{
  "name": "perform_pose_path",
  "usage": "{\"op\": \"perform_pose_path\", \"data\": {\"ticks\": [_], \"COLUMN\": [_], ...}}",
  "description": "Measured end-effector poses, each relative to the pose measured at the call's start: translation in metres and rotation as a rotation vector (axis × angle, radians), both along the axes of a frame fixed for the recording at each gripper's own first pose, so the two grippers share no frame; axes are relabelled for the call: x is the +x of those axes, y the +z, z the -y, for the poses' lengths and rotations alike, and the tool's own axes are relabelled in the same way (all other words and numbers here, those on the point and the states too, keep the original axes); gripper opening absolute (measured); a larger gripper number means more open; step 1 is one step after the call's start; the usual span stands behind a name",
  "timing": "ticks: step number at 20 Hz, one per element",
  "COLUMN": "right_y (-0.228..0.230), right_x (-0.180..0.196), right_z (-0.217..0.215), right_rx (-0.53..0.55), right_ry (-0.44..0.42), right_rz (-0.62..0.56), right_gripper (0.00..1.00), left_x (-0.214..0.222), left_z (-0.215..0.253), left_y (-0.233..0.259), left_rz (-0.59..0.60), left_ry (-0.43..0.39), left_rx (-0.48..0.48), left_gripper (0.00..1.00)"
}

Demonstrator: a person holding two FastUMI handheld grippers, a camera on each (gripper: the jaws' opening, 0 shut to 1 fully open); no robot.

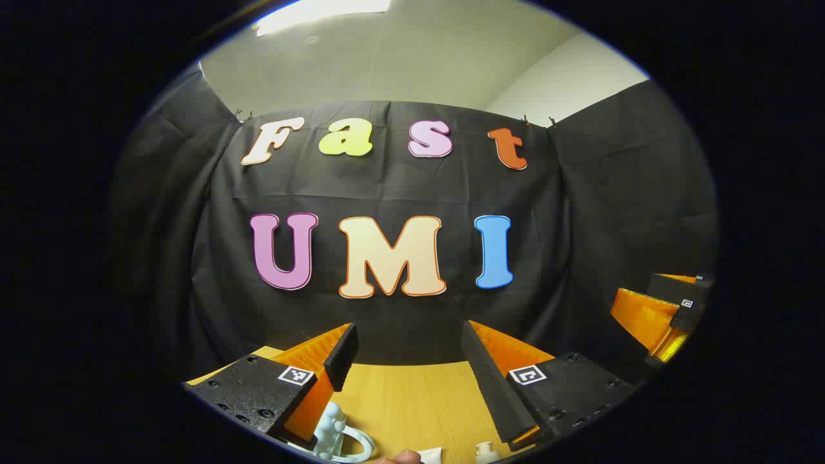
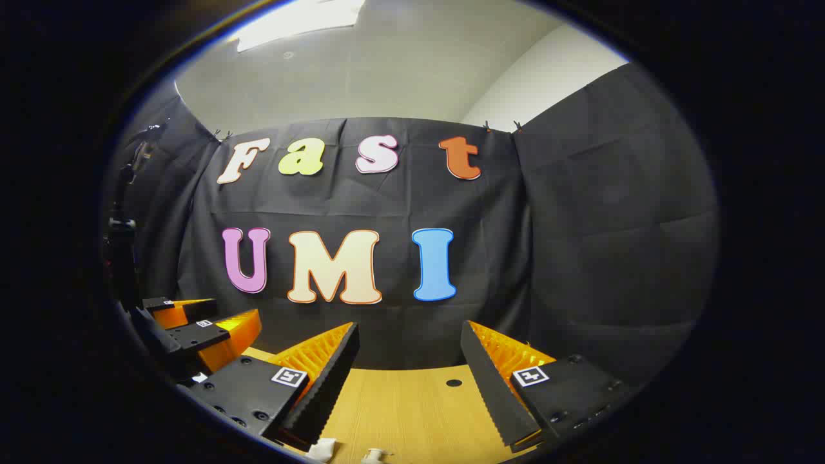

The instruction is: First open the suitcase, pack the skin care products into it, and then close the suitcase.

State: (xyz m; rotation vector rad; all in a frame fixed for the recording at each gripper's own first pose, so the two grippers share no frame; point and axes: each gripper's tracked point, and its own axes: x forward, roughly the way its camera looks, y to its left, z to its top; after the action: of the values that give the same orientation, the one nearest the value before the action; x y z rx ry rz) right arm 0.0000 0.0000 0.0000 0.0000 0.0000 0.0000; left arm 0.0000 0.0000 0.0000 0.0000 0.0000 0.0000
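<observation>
Facing the far wall, the left gripper (image 1: 407,361) and right gripper (image 2: 406,364) hover level above the wooden surface (image 1: 412,399), both released; small skin care bottles (image 1: 486,452) stand near.

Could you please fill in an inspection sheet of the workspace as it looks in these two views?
Surface: light wooden tabletop, with a small dark hole near its far edge.
Job's things: pale blue bubbly-textured container with a looped handle, white pump-bottle top and a white item, all at the near edge, only partly visible; suitcase nothing seen.
Clutter: nothing seen.
Grippers: left gripper open above the table, holding nothing; right gripper open, holding nothing.
Cables: nothing seen.
Surroundings: black cloth booth wall, pale ceiling with a bright light panel, dark stand at the side.
</observation>
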Motion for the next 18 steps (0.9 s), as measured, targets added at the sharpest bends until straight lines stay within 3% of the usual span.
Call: {"op": "perform_pose_path", "data": {"ticks": [10,18], "right_y": [-0.025,-0.033], "right_x": [0.009,0.008], "right_z": [-0.025,-0.035], "right_rx": [0.07,0.042], "right_ry": [0.1,0.181], "right_rz": [-0.065,-0.082], "right_gripper": [1.0,1.0], "left_x": [-0.018,-0.023], "left_z": [-0.029,-0.031], "left_y": [-0.025,-0.046], "left_rz": [-0.064,-0.129], "left_ry": [0.083,0.116], "left_rx": [0.055,0.073], "left_gripper": [0.94,0.94]}}
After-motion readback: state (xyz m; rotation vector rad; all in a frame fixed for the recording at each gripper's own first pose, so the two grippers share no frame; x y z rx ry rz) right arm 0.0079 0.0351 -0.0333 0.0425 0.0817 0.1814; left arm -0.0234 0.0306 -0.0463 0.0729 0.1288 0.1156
